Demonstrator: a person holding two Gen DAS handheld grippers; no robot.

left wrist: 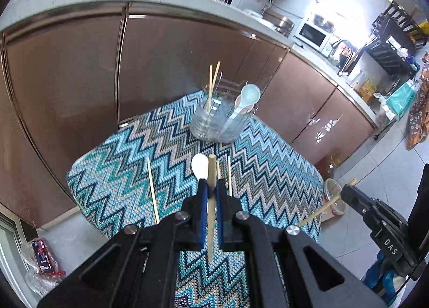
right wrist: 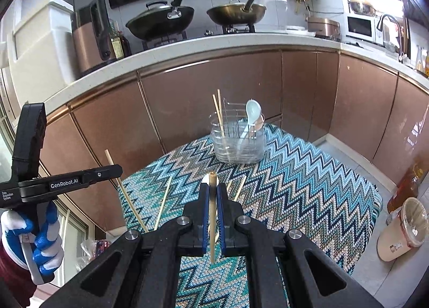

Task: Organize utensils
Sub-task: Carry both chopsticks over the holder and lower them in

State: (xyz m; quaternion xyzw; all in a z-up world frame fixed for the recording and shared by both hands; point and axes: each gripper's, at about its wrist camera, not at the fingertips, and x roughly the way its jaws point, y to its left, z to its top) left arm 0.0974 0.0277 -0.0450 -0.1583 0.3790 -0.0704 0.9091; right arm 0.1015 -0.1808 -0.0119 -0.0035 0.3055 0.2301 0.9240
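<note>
My left gripper (left wrist: 211,184) is shut on a wooden chopstick (left wrist: 211,201) and holds it above the zigzag cloth. My right gripper (right wrist: 212,188) is shut on another chopstick (right wrist: 212,211). It shows at the right edge of the left wrist view (left wrist: 348,187); the left gripper shows at the left of the right wrist view (right wrist: 118,170). A clear utensil holder (left wrist: 219,120) (right wrist: 238,139) stands at the table's far side with two chopsticks (left wrist: 213,80) and pale spoons (left wrist: 248,96) in it. A white spoon (left wrist: 199,164) and loose chopsticks (left wrist: 152,190) lie on the cloth.
The small table has a blue zigzag cloth (left wrist: 268,168) (right wrist: 308,187). Brown cabinets (right wrist: 214,88) and a counter with woks (right wrist: 236,13) stand behind it. A lined bin (right wrist: 402,230) stands on the floor at right. A plastic bag (left wrist: 40,262) lies at left.
</note>
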